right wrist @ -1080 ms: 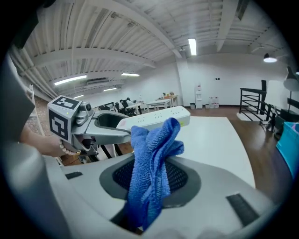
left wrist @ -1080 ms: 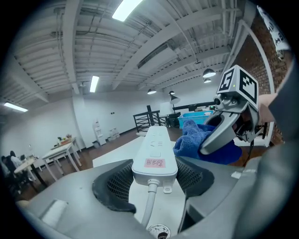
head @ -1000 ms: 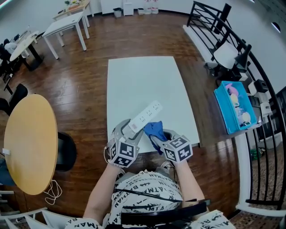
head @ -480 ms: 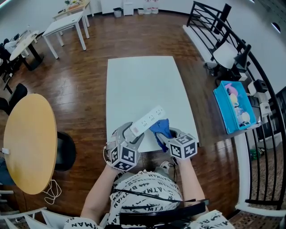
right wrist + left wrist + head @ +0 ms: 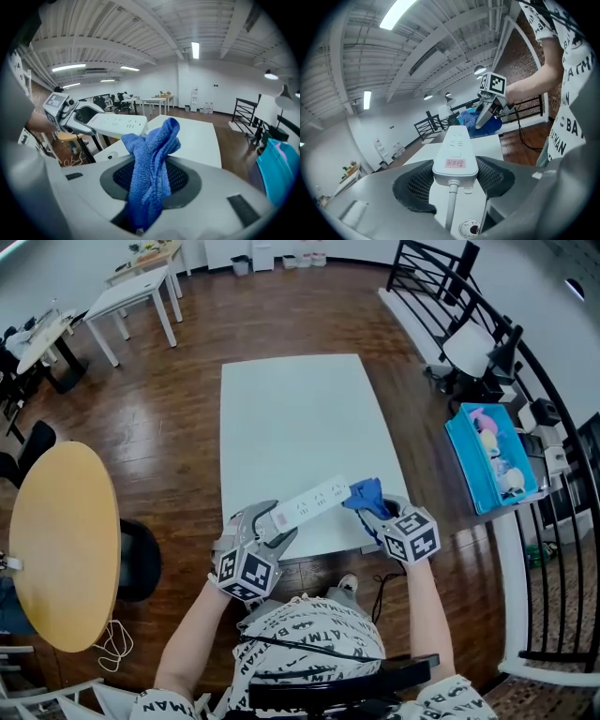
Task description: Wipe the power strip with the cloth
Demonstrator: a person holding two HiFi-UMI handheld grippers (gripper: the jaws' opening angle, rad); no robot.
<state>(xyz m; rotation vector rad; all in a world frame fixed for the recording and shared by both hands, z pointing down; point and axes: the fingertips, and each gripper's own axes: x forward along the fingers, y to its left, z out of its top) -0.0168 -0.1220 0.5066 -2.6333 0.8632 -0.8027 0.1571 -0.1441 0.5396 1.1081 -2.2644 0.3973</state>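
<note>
My left gripper (image 5: 273, 524) is shut on the cord end of a white power strip (image 5: 313, 502), which it holds lifted above the near edge of the white table (image 5: 295, 418). Up close in the left gripper view the power strip (image 5: 455, 156) sits clamped between both pads, its cable running down toward the camera. My right gripper (image 5: 373, 507) is shut on a blue cloth (image 5: 365, 494), bunched at the strip's far end. In the right gripper view the blue cloth (image 5: 152, 164) stands up from the jaws and the power strip (image 5: 117, 124) lies just behind it to the left.
A round wooden table (image 5: 61, 540) stands at the left. A blue bin (image 5: 492, 460) with small items sits at the right beside a black railing (image 5: 553, 559). White desks (image 5: 127, 292) stand far back on the wood floor.
Both grippers have spread apart: the right one moved right with the cloth along the strip to its far end. The strip now lies flatter, more level across the view.
</note>
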